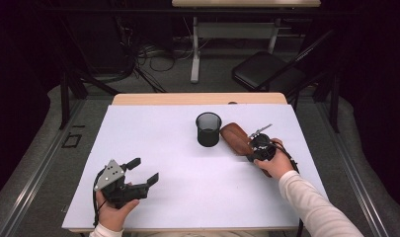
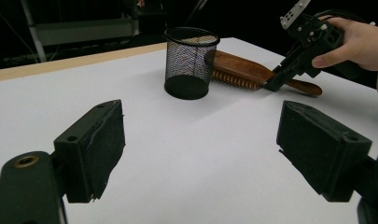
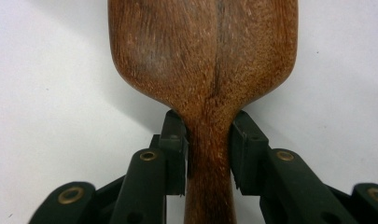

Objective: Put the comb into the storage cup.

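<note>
**Right gripper view: jaws close on a wooden hairbrush's neck**

Right gripper view shows the right gripper (image 3: 209, 154) with its two black jaws set against either side of the wooden hairbrush (image 3: 203, 56), at the narrow neck where the handle widens into the head. The brush lies bristles-down on the white table (image 1: 153, 148), just beside the black mesh cup (image 1: 208, 129), on the cup's right in the high view. Its polished wood looks stiff and fairly light, but likely slick under the pads; the neck, where the flare above would stop it slipping through, seems the sound place to hold. The left gripper (image 1: 140, 172) rests well apart from the cup, toward the near-left edge, its jaws wide and holding nothing.
</note>
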